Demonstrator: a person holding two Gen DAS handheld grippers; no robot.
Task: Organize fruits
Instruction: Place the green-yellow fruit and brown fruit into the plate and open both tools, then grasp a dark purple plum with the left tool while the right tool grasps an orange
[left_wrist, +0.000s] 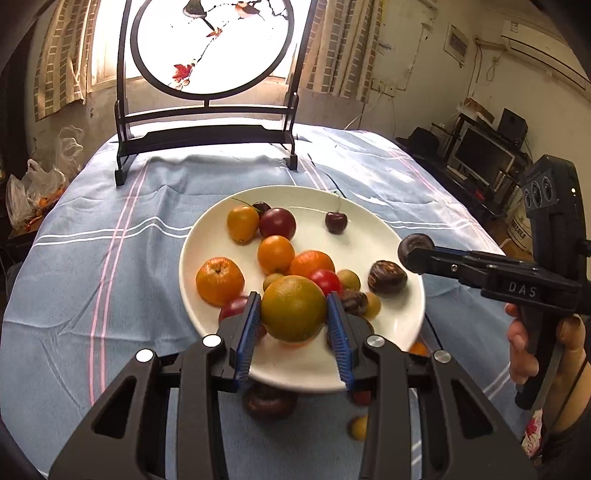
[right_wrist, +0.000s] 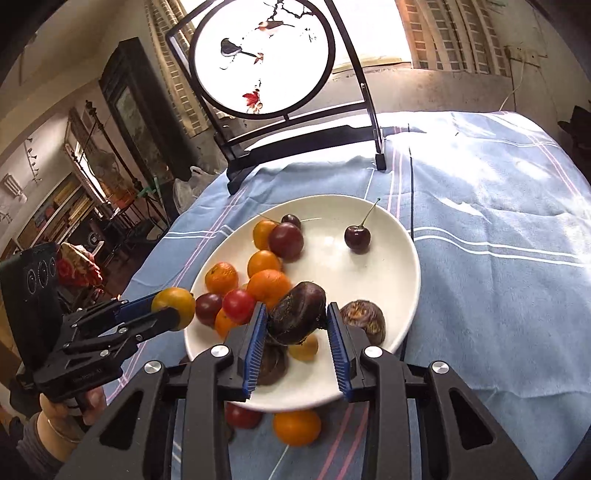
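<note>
Plate (left_wrist: 388, 221) on blue-clothed surface (left_wrist: 110, 258), holding mixed fruit. Left tool (left_wrist: 293, 314) clamps a greenish orange (left_wrist: 293, 308); right tool (right_wrist: 297, 325) clamps a dark chestnut (right_wrist: 297, 312), both above the plate.

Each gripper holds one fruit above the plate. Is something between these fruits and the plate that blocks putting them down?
Yes: the greenish orange hangs over fruits already crowding the white plate. The dark brown fruit also hangs over fruit there. Bare plate shows near the lone cherry.

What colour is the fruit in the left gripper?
Greenish-orange citrus fruit, clearest in the left wrist view.
</note>
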